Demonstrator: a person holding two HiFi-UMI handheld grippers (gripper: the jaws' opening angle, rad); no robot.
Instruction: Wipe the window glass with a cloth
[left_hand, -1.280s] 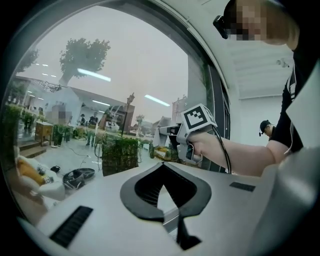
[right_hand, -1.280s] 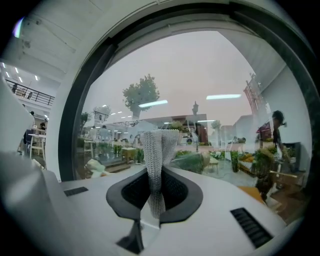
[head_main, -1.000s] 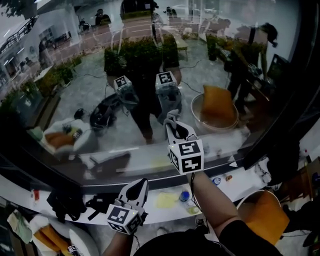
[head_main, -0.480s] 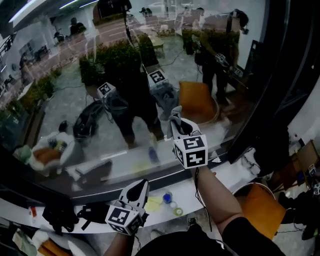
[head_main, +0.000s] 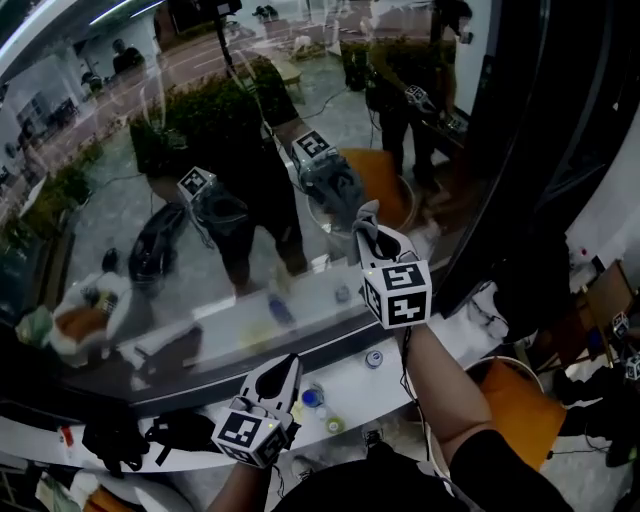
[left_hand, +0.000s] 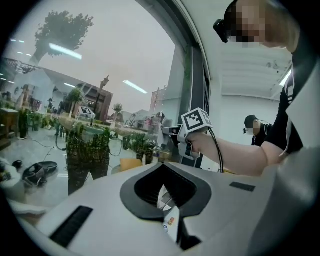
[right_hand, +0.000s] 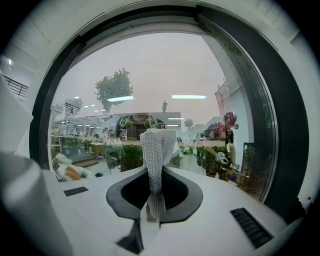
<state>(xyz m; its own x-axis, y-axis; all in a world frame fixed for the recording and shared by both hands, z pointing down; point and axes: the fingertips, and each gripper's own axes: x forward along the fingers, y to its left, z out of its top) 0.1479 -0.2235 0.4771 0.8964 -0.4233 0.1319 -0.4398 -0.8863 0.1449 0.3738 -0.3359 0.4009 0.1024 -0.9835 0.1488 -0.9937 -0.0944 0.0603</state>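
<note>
**As the cloth nears the right edge of the pane, the left gripper waits below**

Pinched upright between the closed jaws of the right gripper (head_main: 372, 235), the cloth (right_hand: 157, 150) is a narrow knitted strip held up at the window glass (head_main: 200, 150). Over the last second this gripper has travelled rightward across the pane toward the dark frame (head_main: 520, 150), and the head view has swung with it. That suggests a wiping stroke is under way and nearly out of room on this side, so a turn back or a fresh pass looks due.

The left gripper (head_main: 282, 372) stays low over the white sill (head_main: 430, 365), jaws together with nothing between them.

No view settles whether the cloth presses on the glass, though its mirrored twin almost meets it. Reflections crowd the pane, hiding any smears or wiped patches. Small things on the sill are too tiny to name.
</note>
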